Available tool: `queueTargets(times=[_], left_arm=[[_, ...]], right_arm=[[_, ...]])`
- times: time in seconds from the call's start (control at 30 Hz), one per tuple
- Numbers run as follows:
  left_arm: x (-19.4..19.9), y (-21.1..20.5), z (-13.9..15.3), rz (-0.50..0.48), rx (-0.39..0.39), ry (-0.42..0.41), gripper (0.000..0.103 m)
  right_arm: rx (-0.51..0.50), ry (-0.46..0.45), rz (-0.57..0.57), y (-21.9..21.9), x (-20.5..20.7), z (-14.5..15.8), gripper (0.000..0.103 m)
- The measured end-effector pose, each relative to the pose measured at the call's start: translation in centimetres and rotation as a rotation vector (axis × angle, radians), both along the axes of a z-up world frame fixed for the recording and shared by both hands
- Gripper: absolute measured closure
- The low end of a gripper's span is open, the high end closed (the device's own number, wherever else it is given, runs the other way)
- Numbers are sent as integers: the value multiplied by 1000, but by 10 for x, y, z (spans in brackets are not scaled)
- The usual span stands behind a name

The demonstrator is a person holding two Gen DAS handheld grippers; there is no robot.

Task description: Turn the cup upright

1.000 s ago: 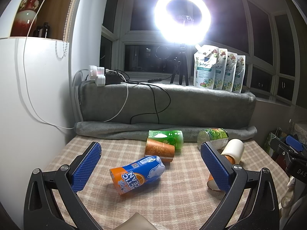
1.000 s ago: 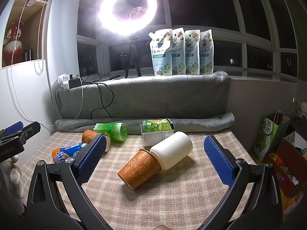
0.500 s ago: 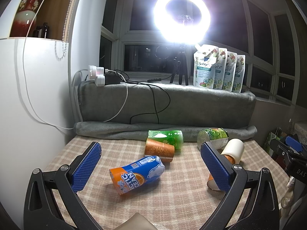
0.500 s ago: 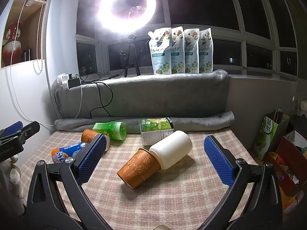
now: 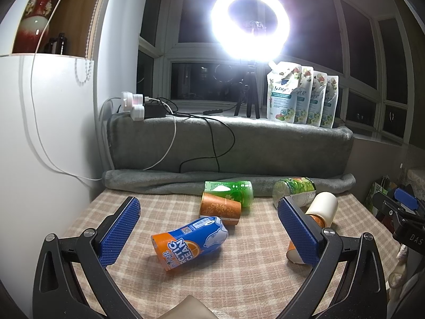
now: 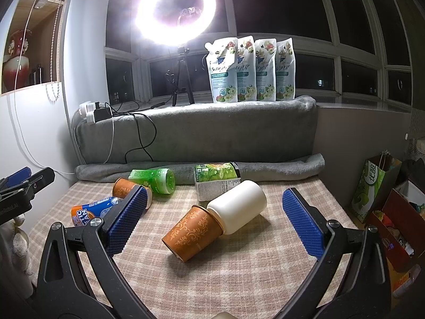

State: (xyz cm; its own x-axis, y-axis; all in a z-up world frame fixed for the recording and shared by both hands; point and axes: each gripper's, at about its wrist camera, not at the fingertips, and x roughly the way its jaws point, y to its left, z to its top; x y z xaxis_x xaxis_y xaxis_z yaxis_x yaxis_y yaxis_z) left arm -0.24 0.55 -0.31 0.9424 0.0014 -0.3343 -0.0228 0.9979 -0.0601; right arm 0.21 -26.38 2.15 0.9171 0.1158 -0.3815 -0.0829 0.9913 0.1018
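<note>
A bright ring light on a black tripod (image 6: 175, 8) is blazing at the far side, standing before dark night windows with pale frames (image 6: 353, 61). A grey blanket (image 6: 212, 130) is draping over the far ledge, and a white wall (image 5: 45, 138) is running along the left. A beige checked cloth (image 6: 239, 273) is covering the near tabletop. A wooden shelf niche (image 5: 66, 13) is sitting high on the left.

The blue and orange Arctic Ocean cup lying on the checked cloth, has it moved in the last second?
No. The blue and orange cup keeps its place below the brown patterned paper cup on the checked cloth.
</note>
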Motion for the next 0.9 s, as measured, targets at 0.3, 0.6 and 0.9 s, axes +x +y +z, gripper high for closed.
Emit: queueTargets(times=[0.3, 0.6, 0.9], left_arm=[[0, -1, 0, -1, 0, 1, 0], [4, -4, -2, -7, 1, 8, 0], [12, -3, -9, -35, -8, 25, 0]], right_arm=[[1, 3, 1, 1, 0, 0, 0], [1, 9, -2, -5, 2, -5, 0], [28, 46, -23, -12, 10, -11, 0]])
